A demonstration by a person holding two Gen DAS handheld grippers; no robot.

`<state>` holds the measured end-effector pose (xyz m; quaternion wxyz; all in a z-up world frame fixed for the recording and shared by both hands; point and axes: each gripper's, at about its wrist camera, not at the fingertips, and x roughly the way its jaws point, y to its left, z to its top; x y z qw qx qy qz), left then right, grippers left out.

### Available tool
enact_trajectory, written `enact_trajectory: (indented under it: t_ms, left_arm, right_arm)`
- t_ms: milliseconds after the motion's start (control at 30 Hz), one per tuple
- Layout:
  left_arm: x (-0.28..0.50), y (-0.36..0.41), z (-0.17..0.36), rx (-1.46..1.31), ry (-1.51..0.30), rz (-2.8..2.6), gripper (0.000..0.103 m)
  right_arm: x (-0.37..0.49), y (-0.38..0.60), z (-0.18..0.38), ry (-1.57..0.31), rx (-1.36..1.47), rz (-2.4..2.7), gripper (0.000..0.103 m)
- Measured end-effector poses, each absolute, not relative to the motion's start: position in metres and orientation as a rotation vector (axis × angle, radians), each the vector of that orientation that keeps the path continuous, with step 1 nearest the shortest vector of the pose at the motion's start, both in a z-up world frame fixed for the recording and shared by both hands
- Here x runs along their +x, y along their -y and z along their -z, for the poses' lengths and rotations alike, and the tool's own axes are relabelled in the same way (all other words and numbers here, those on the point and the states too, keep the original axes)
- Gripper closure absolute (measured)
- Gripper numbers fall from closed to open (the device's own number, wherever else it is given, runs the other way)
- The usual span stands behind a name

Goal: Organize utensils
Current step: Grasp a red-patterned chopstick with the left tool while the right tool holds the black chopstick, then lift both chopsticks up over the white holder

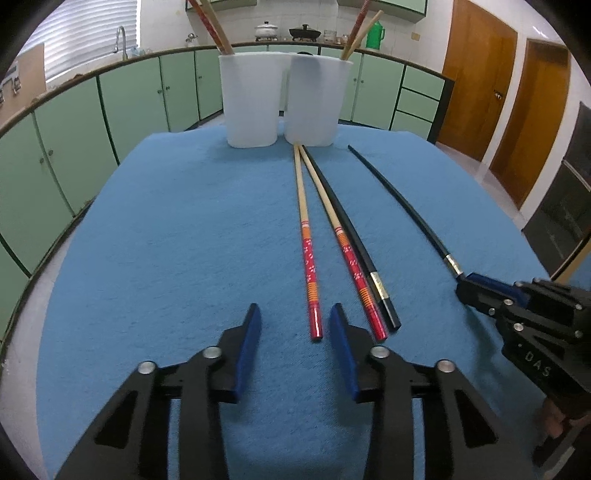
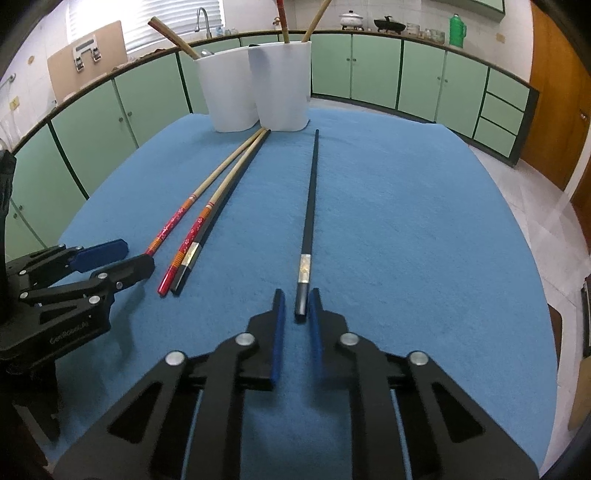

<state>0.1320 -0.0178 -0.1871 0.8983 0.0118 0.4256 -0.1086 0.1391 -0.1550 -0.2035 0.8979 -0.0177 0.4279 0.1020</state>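
Lying on the blue cloth (image 1: 166, 240) that covers the desk, four chopsticks point away toward two white cups (image 1: 251, 99) at the far edge. The cups stand side by side, touching or almost touching, and each one holds chopsticks (image 1: 218, 29) that lean out over the rim.

The left tongs (image 1: 295, 314) are low over the near part of the cloth with the pads apart. The near red end of the left red chopstick (image 1: 308, 258) lies between the pads, but they do not press on it. Just to its right lies the second red chopstick (image 1: 347, 251), and a black chopstick (image 1: 354, 236) lies directly along the right side of that one. The far tips of these three come together in front of the right cup.

The lone black chopstick (image 2: 308, 206) lies well to the right of this group, and its far tip is near the right cup. The right tongs (image 2: 295, 299) are closed on its near end, below the silver band. In the left wrist view this end goes in between the blue pads. In the right wrist view the right pad is blurred.

Behind the desk a row of green cabinets (image 1: 74, 122) runs along the wall, and brown doors (image 1: 476, 74) are at the far right.
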Motion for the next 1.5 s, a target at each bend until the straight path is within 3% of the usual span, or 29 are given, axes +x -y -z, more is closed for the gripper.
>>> enact_trajectory:
  t_ms: [33,100,600,1500]
  left_arm:
    - [0.132,0.019,0.187,0.025,-0.881,0.23,0.078]
    - [0.131,0.022,0.187,0.038,-0.877,0.239,0.097]
    - [0.117,0.015,0.153,0.025,-0.821,0.249,0.097]
    - [0.125,-0.004,0.011,0.041,-0.515,0.263,0.098]
  right_arm:
    - [0.14,0.155,0.204,-0.887,-0.032,-0.212,0.096]
    - [0.14,0.157,0.204,-0.885,-0.026,-0.214,0.096]
    - [0.128,0.161,0.183,-0.827,-0.03,-0.19,0.097]
    - [0.151,0.174,0.04,-0.575,-0.009,-0.251,0.097]
